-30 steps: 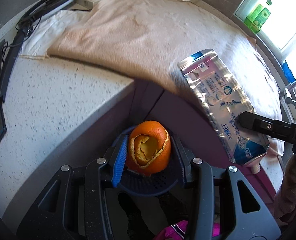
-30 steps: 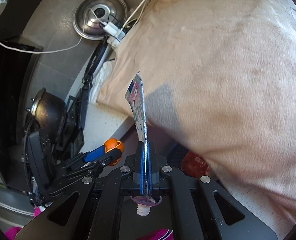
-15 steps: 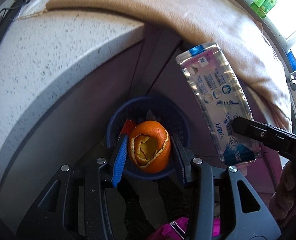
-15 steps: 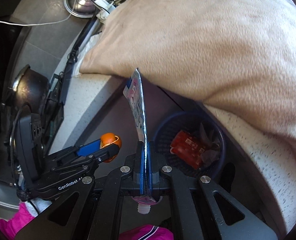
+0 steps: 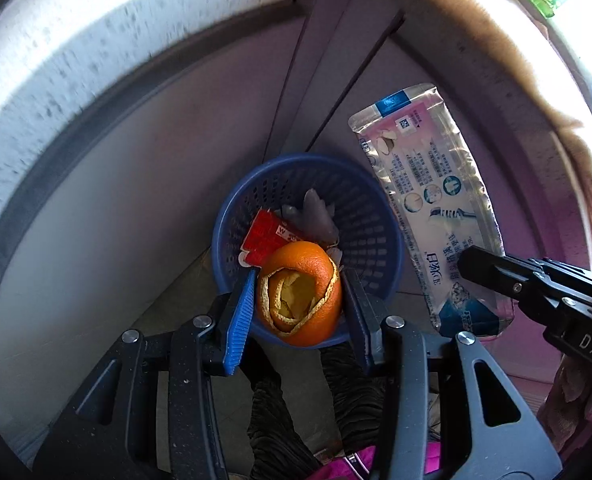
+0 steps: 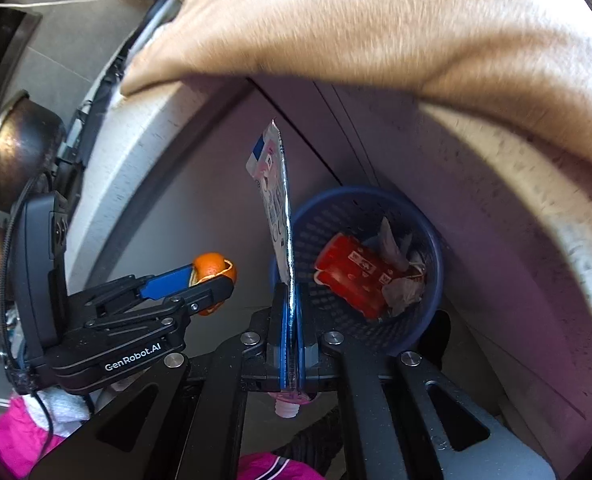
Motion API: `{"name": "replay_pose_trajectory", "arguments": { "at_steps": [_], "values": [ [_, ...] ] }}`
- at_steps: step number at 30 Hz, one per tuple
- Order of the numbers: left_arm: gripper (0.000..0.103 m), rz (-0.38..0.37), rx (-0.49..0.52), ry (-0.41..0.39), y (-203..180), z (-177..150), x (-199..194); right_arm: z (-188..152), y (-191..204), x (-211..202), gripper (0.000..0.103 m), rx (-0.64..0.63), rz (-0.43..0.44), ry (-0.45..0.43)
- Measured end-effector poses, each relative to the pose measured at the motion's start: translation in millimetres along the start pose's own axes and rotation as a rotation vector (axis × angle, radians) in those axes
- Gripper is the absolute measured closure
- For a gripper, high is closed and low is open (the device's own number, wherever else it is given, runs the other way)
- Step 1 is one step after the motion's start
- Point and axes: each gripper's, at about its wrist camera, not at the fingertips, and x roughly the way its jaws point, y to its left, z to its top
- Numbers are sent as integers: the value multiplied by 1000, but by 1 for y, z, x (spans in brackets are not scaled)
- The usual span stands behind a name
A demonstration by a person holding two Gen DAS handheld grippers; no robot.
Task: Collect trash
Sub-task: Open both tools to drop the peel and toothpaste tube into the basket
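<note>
My left gripper (image 5: 298, 300) is shut on an orange peel (image 5: 300, 294) and holds it above the near rim of a blue mesh trash basket (image 5: 372, 216) on the floor. My right gripper (image 6: 291, 304) is shut on a flattened toothpaste tube (image 6: 277, 208), held upright and edge-on, just left of the basket (image 6: 436, 280). The tube also shows in the left wrist view (image 5: 428, 204), right of the basket. The left gripper with the peel (image 6: 211, 270) shows in the right wrist view, left of the tube. A red wrapper (image 6: 352, 276) and crumpled paper (image 6: 392, 244) lie in the basket.
A speckled white countertop edge (image 5: 95, 52) curves overhead, draped with a beige towel (image 6: 376, 24). Grey cabinet fronts (image 5: 155, 160) stand behind the basket. A dark pot (image 6: 19, 148) sits at the far left. Pink clothing (image 6: 19, 448) shows below.
Both grippers have dropped from counter height to below the counter edge. The basket has come into view and grown nearer. Both still hold their items.
</note>
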Motion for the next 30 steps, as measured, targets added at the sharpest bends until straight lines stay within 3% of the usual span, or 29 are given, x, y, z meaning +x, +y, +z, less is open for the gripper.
{"name": "replay_pose_trajectory", "arguments": {
  "at_steps": [11,23,26,30],
  "values": [
    [59,31,-3,40,3,3,25,2,-7,30,101,-31,-80,16],
    [58,61,18,58,-4,6,37,8,-8,43,98,-30,-107,24],
    [55,76,33,65,-9,8,38,10,-6,42,98,-39,-118,18],
    [41,88,29,52,-12,9,36,9,-2,39,96,-37,-130,14]
  ]
}}
